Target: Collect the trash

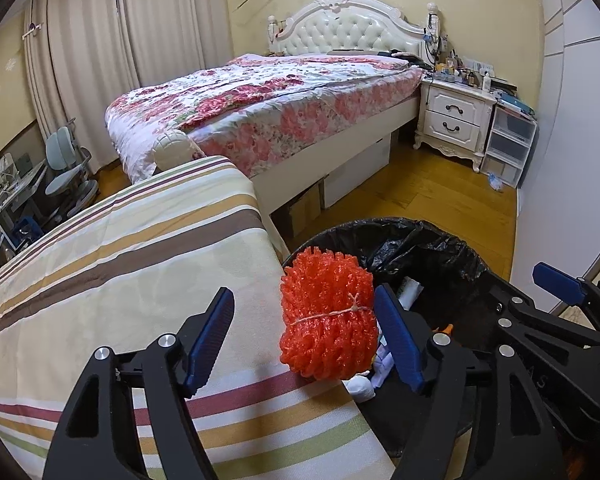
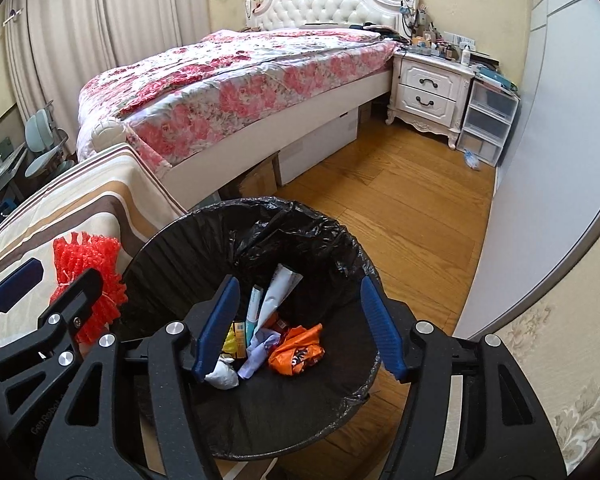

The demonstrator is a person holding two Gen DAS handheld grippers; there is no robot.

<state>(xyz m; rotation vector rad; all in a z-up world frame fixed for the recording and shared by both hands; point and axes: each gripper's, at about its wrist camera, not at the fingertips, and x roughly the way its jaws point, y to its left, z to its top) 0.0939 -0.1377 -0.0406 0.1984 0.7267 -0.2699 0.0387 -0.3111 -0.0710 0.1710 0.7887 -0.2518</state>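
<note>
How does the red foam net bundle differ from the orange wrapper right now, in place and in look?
The red foam net bundle lies on the striped cover at its edge, beside the bin; the orange wrapper already lies inside the black-lined bin. The bundle is spiky, rounded and tied with string; the wrapper is flat, crumpled film with dark print. Neither is gripped: both the left gripper and right gripper have open jaws.

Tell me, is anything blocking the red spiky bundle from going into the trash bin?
Nothing visible. The red foam-net bundle sits at the striped cover's edge, right beside the open black-lined trash bin. The left tongs are open around it, with nothing between.
</note>
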